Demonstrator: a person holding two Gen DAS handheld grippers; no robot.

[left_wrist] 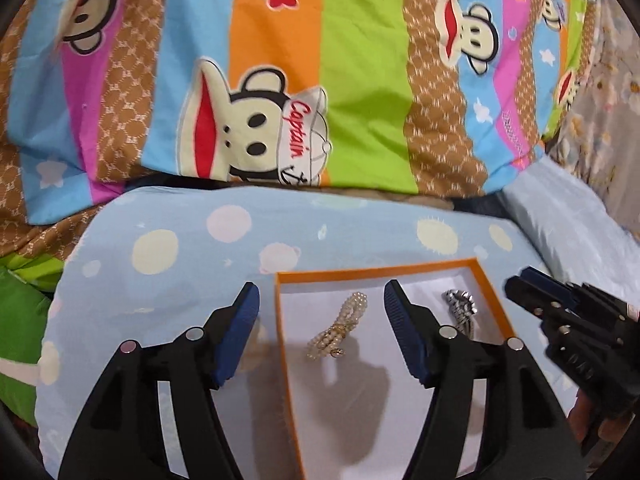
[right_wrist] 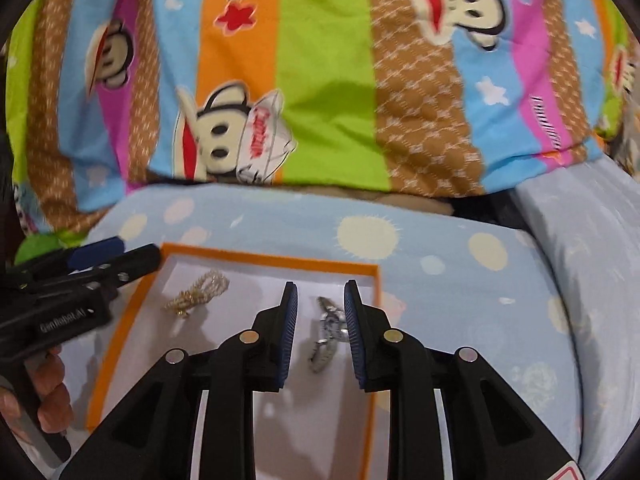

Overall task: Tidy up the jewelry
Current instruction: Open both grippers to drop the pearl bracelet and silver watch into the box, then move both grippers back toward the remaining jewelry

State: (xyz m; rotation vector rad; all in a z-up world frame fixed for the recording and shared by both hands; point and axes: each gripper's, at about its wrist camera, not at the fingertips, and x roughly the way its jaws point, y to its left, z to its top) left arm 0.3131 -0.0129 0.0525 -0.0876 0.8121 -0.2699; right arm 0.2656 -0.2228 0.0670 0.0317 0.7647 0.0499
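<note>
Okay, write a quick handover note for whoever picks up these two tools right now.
Left tool: open, holding nothing, straddling the box's left wall.
Right tool: open, fingers either side of the silver bracelet, not gripping.
Orange box sits on the dotted blue cushion; pearl bracelet and silver bracelet both lie inside.
Done: both pieces are boxed.
Left: probably tidying them; no lid or other jewelry is visible.

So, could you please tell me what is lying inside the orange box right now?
The orange box holds a pearl bracelet on its white floor and a silver watch beside it, apart. The left gripper's finger covers part of the floor in its own view; the near end is hidden by both grippers' bodies.
</note>
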